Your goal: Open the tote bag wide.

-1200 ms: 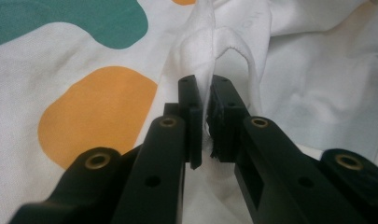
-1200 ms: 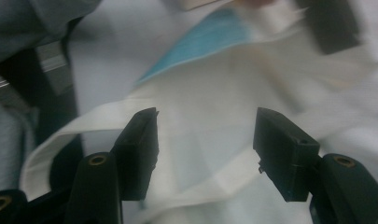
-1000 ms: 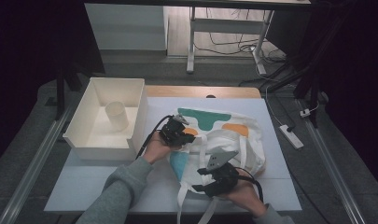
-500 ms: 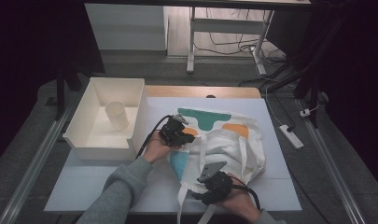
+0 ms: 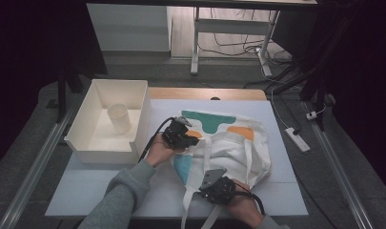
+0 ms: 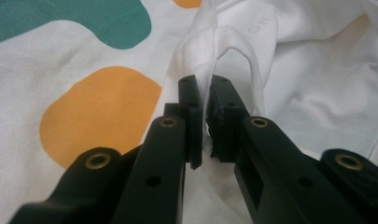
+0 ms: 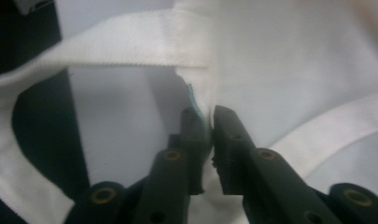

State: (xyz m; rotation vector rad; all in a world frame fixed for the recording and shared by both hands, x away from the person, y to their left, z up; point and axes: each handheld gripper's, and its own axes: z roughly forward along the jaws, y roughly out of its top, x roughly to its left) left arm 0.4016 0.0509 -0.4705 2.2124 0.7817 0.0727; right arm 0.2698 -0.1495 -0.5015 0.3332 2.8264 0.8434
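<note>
The desk [image 5: 109, 191], under its pale mat, carries a white bin [image 5: 133, 119] at the left with a translucent cup [image 5: 119, 118] standing inside it, and the tote bag [image 5: 233, 148] lying crumpled at the middle, white cloth with teal and orange patches, its straps trailing toward the near edge; the work in hand looks like taking hold of the bag at two points so it can be spread or folded. The left gripper [image 6: 206, 100] is clenched on a raised pleat of the bag's white fabric beside the orange patch [image 6: 100, 109]; the right gripper [image 7: 209, 122] has just been closing its jaws and now pinches the bag's edge near the strap [image 7: 130, 42], a sliver of teal cloth showing between the pads. To do this well, I would judge that both pinches should sit deep enough that the cloth cannot slip out; the right one looks shallow, close to the hem, so it wants testing with a gentle pull first; then both hands should move apart evenly and low over the desk, keeping the straps from catching under the bag and the fabric from dragging toward the bin.
</note>
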